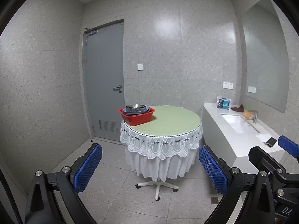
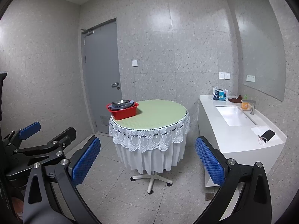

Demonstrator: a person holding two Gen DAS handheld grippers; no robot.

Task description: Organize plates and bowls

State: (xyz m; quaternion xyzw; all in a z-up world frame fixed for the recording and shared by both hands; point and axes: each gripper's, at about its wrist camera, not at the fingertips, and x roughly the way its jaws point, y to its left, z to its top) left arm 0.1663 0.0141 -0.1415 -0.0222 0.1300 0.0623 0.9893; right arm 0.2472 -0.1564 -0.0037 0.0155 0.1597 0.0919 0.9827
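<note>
A red basin (image 1: pixel 137 119) (image 2: pixel 124 112) stands at the left edge of a round table (image 1: pixel 168 123) (image 2: pixel 160 113) with a green top and white lace skirt. In it lie stacked blue-grey plates with a steel bowl (image 1: pixel 136 108) (image 2: pixel 121 103) on top. My left gripper (image 1: pixel 149 166) is open and empty, well short of the table. My right gripper (image 2: pixel 147 160) is open and empty too, at the same distance. The right gripper shows at the right of the left wrist view (image 1: pixel 269 160); the left gripper shows at the left of the right wrist view (image 2: pixel 46 136).
A white counter (image 1: pixel 243 141) (image 2: pixel 241 130) with a sink (image 1: pixel 239 124) (image 2: pixel 233 115) runs along the right wall; on it are a tissue pack (image 2: pixel 220 95), an orange bottle (image 2: pixel 244 104), a tap and a black phone (image 2: pixel 268 134). A grey door (image 1: pixel 104 78) is behind the table.
</note>
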